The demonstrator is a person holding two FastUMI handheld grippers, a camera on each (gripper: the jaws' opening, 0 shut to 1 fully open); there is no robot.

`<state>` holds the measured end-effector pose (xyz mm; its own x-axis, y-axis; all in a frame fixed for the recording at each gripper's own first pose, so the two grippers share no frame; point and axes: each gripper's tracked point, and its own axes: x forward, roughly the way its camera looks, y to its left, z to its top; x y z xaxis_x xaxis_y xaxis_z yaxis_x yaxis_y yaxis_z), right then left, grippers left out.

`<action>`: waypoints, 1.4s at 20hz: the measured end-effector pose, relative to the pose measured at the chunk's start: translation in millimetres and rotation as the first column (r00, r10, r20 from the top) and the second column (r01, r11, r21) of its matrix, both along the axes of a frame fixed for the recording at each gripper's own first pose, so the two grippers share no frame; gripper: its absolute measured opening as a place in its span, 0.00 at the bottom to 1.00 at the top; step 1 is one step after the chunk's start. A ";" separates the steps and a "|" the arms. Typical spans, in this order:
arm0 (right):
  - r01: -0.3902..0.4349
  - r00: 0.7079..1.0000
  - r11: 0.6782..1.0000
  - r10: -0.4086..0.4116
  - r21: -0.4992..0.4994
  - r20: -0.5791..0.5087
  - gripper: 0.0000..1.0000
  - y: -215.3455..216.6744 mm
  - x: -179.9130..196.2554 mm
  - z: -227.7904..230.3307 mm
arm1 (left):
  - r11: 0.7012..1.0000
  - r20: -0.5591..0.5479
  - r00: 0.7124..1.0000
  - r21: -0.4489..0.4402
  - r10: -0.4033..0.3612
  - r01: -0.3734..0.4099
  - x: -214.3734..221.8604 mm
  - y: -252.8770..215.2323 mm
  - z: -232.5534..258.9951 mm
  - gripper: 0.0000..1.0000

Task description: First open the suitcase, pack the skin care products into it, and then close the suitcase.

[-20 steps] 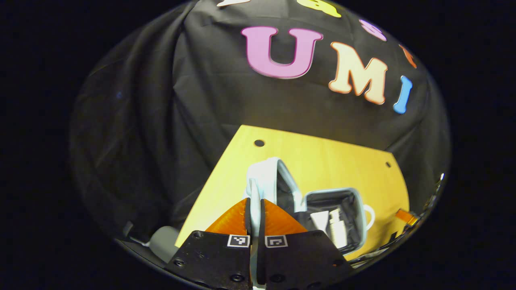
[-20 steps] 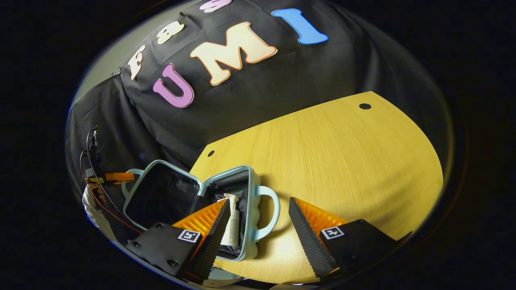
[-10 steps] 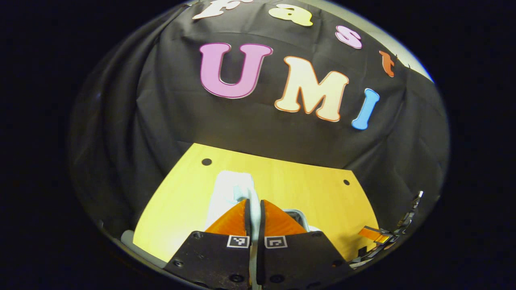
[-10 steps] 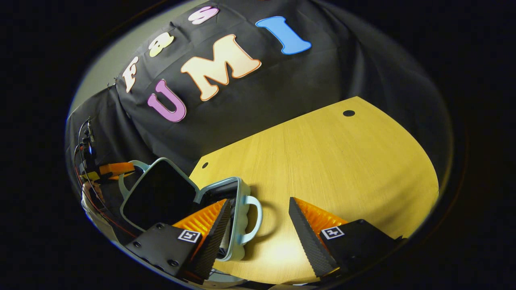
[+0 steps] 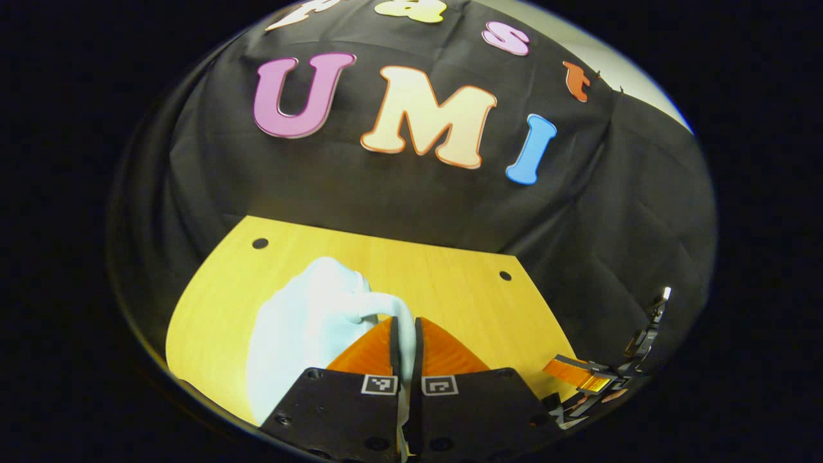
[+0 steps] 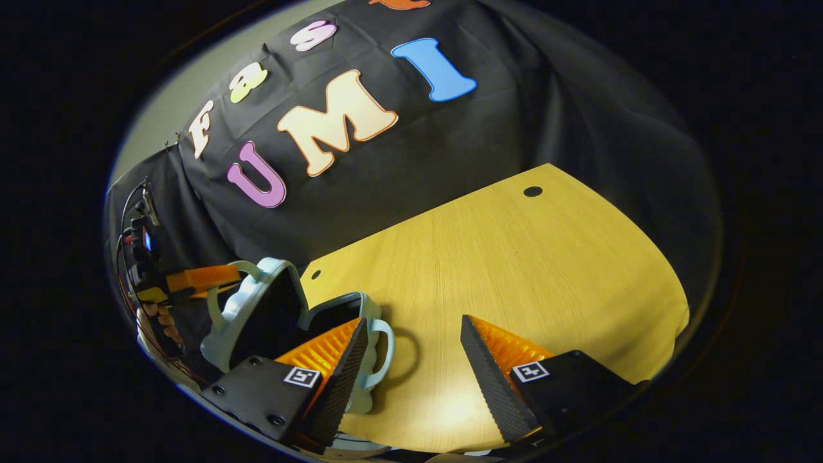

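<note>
1. Pale blue hard plastic makes up the small suitcase (image 6: 270, 315), which sits on the yellow wooden table (image 6: 514, 270) near its left edge in the right gripper view
2. One half of the pale blue suitcase lies flat on the table with its loop handle (image 6: 379, 354) pointing toward the middle of the table
3. The other half, the lid (image 5: 308, 328), stands up and leans over the flat half, so the suitcase is partly shut, with a dark gap between the two halves
4. The inside of the suitcase looks dark, and what lies in it cannot be made out
5. The left gripper (image 5: 404, 334) has its two fingers pressed close together on the thin pale blue handle of the lid (image 5: 389, 305)
6. In the right gripper view, the left gripper (image 6: 199, 280) shows far off at the left, at the lid's handle, with a person's fingers (image 6: 161, 318) below it
7. The right gripper (image 6: 411, 360) has its fingers spread wide apart and holds nothing
8. One of its fingers (image 6: 341, 373) shows in front of the flat half of the suitcase, and the other is over the bare table
9. In the left gripper view, the right gripper (image 5: 578, 376) shows small at the far right edge of the table
10. Black cloth hangs behind the table as the wall
</note>
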<state>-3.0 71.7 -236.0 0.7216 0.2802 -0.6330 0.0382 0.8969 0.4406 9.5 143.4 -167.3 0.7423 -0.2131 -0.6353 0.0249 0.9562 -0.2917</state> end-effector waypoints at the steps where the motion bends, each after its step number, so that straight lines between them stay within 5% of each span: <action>1: 0.009 1.000 1.000 -0.009 -0.005 0.001 0.93 -5.5 -1.1 0.6 | 1.000 -0.001 1.000 -0.003 -0.006 0.006 -1.9 -10.1 -8.2 0.00; 10: 0.076 0.997 0.995 -0.077 -0.062 -0.001 0.93 -57.1 -19.7 8.1 | 0.995 -0.079 0.992 0.014 -0.096 0.097 -13.5 -84.3 -118.6 0.00; 19: 0.112 0.994 0.988 -0.111 -0.109 0.013 0.93 -96.1 -36.0 21.4 | 0.995 -0.106 0.993 0.077 -0.057 0.065 -25.2 -106.7 -184.0 0.01; 22: 0.087 0.994 0.988 -0.079 -0.126 0.069 0.93 -104.4 -30.1 36.9 | 0.994 0.027 1.000 0.107 0.003 -0.006 -14.2 -112.1 -158.1 0.33; 24: 0.057 0.989 0.988 -0.036 -0.146 0.142 0.87 -106.4 -20.5 56.4 | 0.977 0.174 0.985 0.211 -0.003 -0.034 -2.7 -109.3 -114.1 0.77; 25: 0.039 0.983 0.986 -0.008 -0.163 0.186 0.93 -106.7 -15.1 67.8 | 0.967 0.234 0.972 0.250 -0.019 -0.042 -0.7 -111.7 -88.7 0.99; 26: 0.027 0.971 0.981 0.019 -0.190 0.238 0.87 -107.4 -10.6 81.6 | 0.957 0.290 0.957 0.283 -0.028 -0.058 -0.3 -115.8 -65.3 0.93; 28: 0.029 0.934 0.965 0.067 -0.262 0.350 0.93 -111.4 -0.8 112.8 | 0.929 0.436 0.899 0.343 -0.028 -0.138 -6.8 -120.4 0.0 0.94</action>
